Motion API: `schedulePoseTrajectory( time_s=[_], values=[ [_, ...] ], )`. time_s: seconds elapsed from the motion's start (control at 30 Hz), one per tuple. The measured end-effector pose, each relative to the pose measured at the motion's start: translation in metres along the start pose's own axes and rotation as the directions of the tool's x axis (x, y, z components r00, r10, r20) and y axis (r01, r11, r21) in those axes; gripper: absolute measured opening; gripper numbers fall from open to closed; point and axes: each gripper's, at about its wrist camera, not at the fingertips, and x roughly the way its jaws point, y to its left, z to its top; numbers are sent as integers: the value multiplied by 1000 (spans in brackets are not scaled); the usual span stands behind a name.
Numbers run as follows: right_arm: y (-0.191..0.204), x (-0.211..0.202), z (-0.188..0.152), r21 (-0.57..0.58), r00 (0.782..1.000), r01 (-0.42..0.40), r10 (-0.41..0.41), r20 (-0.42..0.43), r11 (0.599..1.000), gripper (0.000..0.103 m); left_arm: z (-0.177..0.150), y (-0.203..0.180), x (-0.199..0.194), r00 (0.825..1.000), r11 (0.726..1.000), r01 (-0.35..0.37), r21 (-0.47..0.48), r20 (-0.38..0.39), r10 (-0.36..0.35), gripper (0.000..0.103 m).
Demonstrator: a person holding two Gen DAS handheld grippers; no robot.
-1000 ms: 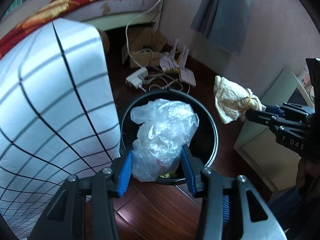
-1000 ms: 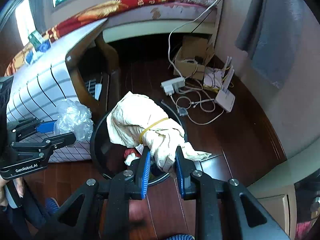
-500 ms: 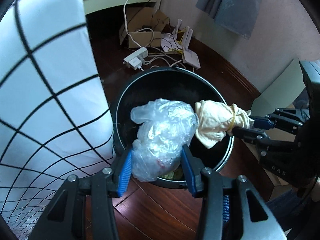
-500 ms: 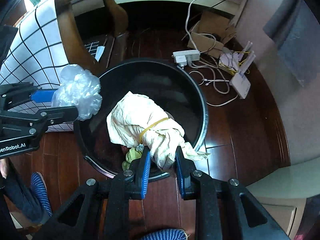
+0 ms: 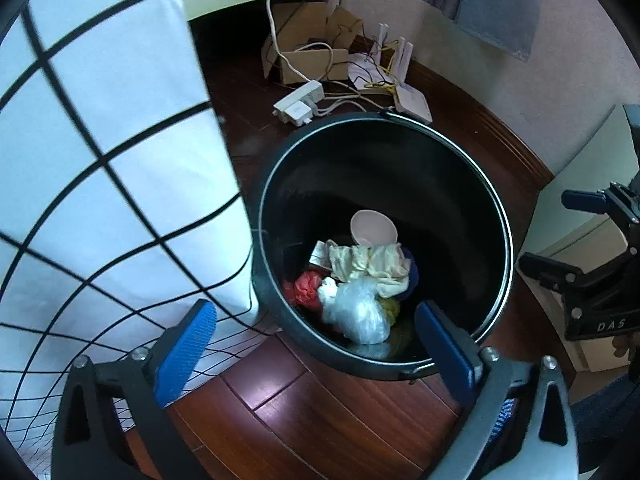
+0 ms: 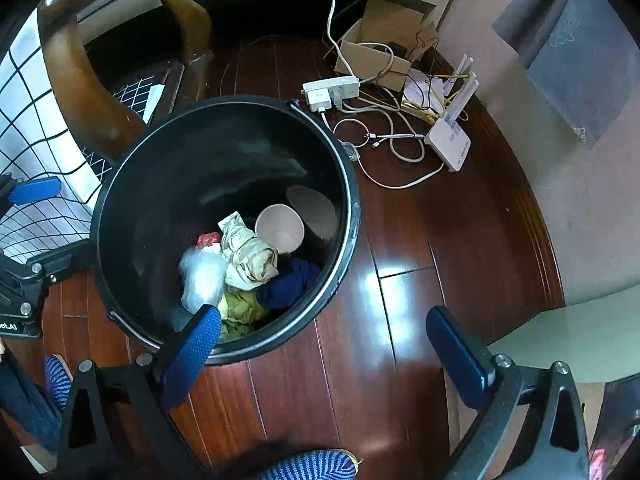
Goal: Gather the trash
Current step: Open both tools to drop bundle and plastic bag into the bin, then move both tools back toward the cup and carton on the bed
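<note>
Beside the black bin (image 5: 384, 128), on its left in the left wrist view, hangs a white cloth with a black grid (image 5: 104, 168), its lower edge just next to the bin wall. Over the near rim of the bin hovers the left gripper (image 5: 316, 344), its jaws having just been opening and now spread wide, with nothing between the blue pads (image 5: 186, 350). At the bottom of the bin lie, from left to right, a red wad (image 5: 304, 286), a clear plastic bag (image 5: 356, 308) and a cream cloth bundle (image 5: 372, 262) touching the bag, with a pale paper cup (image 5: 374, 228) behind the bundle on its far side. Beyond the far rim of the bin, on the dark wooden floor (image 5: 304, 412), lie a white power strip (image 5: 300, 102), a cardboard box (image 5: 308, 52) and a white router (image 5: 412, 96) amid tangled cables. At the right of the bin, seen from the side, the right gripper (image 5: 560, 232) is held apart from the rim. In the right wrist view the right gripper (image 6: 320, 340) likewise stands wide, its jaws having just been opening, empty, its left pad over the near rim of the bin (image 6: 352, 208); inside lie the plastic bag (image 6: 202, 276), the cloth bundle (image 6: 250, 256), the cup (image 6: 280, 228) and a dark blue cloth (image 6: 288, 284).
</note>
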Motion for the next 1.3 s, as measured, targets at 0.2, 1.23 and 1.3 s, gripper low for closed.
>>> schedulePoseTrajectory(
  time_s=[0.2, 1.23, 1.3],
  values=[
    [4, -8, 4, 2, 1000, -5, 5, 30, 1000, 103, -5, 4, -12, 999, 1000, -22, -11, 29, 22, 102],
    [52, -86, 23, -75, 976, -55, 69, 208, 996, 103, -19, 33, -100, 979, 992, -90, -84, 174, 103, 102],
    [58, -94, 25, -89, 972, -57, 76, 224, 994, 103, -21, 38, -109, 975, 991, -97, -97, 189, 114, 102]
  ],
)
